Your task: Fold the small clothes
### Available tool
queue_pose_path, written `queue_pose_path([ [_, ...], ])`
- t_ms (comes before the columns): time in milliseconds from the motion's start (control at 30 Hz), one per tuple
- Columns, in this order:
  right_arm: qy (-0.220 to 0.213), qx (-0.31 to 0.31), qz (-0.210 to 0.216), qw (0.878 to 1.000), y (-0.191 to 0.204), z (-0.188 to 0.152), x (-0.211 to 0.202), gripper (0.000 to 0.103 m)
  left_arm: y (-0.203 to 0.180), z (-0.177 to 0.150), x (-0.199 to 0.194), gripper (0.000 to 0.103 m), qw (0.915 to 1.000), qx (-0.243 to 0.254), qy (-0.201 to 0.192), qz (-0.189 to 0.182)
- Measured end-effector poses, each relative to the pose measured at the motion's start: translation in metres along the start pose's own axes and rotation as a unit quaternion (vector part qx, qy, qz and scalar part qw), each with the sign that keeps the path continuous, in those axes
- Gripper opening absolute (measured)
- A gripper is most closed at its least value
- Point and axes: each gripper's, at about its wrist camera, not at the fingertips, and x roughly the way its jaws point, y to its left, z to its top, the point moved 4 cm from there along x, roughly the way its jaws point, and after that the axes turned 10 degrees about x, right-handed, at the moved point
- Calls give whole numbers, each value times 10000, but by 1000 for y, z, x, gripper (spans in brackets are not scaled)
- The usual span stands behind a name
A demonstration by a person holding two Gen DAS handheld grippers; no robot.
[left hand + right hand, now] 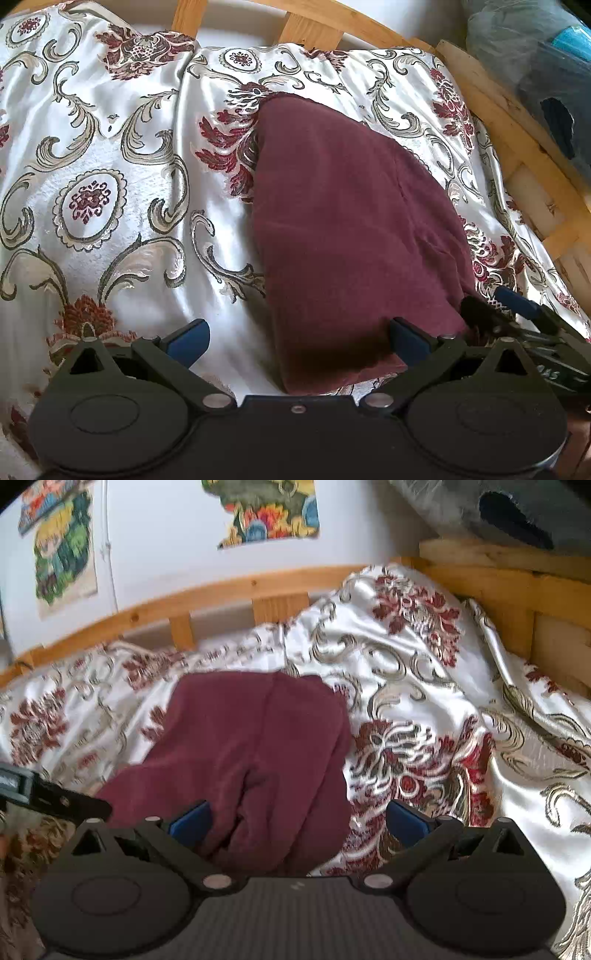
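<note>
A maroon garment (343, 221) lies folded into a long strip on the patterned bedspread (110, 166). My left gripper (295, 339) is open, its blue pads wide apart over the garment's near end. The garment's near edge lies between the jaws, not pinched. The right gripper's tip (517, 306) shows at the garment's near right corner. In the right wrist view the garment (251, 746) runs away from my right gripper (299, 821), which is open with its left pad over the cloth. The left gripper's body (48, 794) shows at the left edge.
A wooden slatted bed rail (221, 590) runs behind the bedspread (424, 701), with a wall and colourful pictures (273, 513) above. A wooden end board (517, 122) and dark bundled items (535, 55) stand at the right.
</note>
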Motion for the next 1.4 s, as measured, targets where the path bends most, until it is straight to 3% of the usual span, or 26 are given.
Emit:
queue_pose_path([
  [167,-115,382,50,9992,-7,7,-2,100,2,-3,4,102,10000,-62,32,-52],
  [300,38,573,-49,9983,-15,2,6,83,1,-6,7,102,9999,-92,67,-70],
  [533,202,443,-30,9988,-14,-8,10,45,0,-10,13,102,9998,-104,94,-127],
  [633,234,351,-6,9991,-9,-11,11,33,-3,-12,14,103,9999,-64,88,-113],
  [800,241,436,95,9987,-7,-9,8,30,-3,-13,13,102,9999,-37,58,-125],
  [1033,82,877,253,9958,-15,25,19,43,-3,-14,15,102,9998,-76,74,-176],
  [1167,128,1033,139,9945,-21,49,43,43,-3,-15,16,102,9998,-64,44,-199],
  [1200,138,1010,135,9947,-22,52,49,42,-3,-15,16,102,9998,-66,40,-209],
  [1300,160,606,11,9980,-17,60,64,14,-2,-16,16,103,9997,-86,30,-240],
  [1400,47,147,78,9999,-5,64,66,8,-2,-16,16,102,9996,-116,15,-245],
])
